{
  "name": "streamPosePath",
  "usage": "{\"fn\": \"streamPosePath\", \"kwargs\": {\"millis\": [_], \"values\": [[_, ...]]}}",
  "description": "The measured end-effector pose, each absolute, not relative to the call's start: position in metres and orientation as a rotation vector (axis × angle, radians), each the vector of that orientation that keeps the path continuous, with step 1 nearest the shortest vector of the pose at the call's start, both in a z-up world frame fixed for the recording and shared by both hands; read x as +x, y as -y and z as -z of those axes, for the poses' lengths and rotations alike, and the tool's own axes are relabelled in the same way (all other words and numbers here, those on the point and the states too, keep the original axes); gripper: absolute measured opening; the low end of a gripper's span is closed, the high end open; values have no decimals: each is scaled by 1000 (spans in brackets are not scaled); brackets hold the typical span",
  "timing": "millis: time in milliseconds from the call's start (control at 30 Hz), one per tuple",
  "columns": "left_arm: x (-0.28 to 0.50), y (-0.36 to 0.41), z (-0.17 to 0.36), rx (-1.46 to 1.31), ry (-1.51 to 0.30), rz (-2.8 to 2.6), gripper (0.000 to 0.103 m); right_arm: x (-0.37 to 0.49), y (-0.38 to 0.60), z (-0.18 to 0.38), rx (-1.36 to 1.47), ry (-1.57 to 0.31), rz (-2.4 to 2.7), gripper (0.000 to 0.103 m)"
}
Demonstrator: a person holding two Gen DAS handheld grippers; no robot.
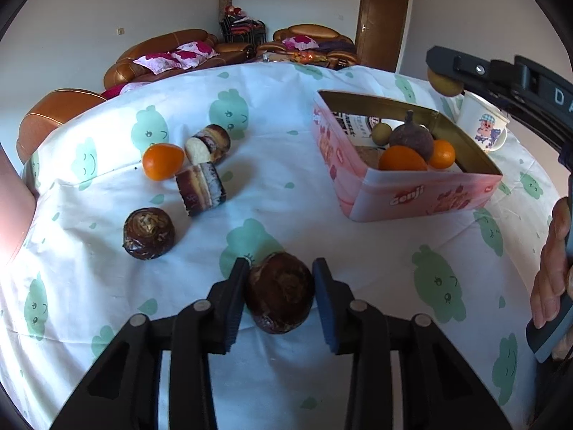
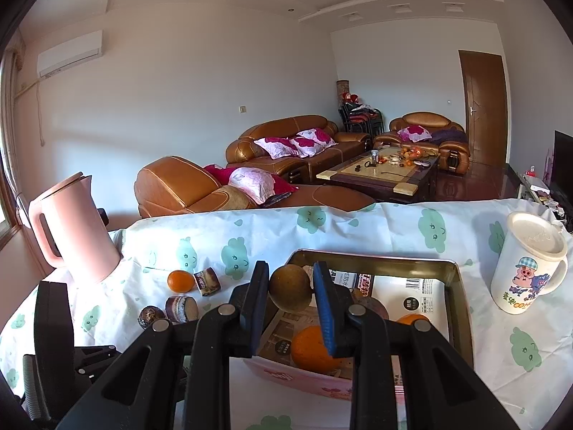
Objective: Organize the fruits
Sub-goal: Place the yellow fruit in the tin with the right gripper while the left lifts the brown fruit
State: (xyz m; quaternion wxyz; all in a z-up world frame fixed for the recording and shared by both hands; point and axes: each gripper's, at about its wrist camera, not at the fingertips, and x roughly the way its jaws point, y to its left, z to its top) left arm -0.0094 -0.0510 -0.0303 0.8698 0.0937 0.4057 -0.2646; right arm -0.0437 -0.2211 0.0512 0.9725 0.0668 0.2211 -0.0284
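Observation:
My left gripper is shut on a dark brown round pastry, held just above the tablecloth. My right gripper is shut on a brownish-green round fruit, held above the pink tin box; the fruit also shows in the left wrist view. The pink tin box holds two oranges, a dark purple fruit and a small green-brown fruit. One orange lies on the cloth at the left.
Beside the loose orange lie cake rolls and another dark pastry. A white cartoon mug stands right of the box. A pink kettle stands at the table's left edge. Sofas lie behind.

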Motion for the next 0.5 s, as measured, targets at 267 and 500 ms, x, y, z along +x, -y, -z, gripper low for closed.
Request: {"fn": "streamPosePath", "kwargs": {"millis": [267, 500], "values": [[-15, 54, -21, 66, -624, 568, 38, -50, 236, -58, 165, -406, 61, 27], [-4, 110, -42, 63, -552, 616, 38, -44, 266, -54, 164, -420, 143, 27]]}}
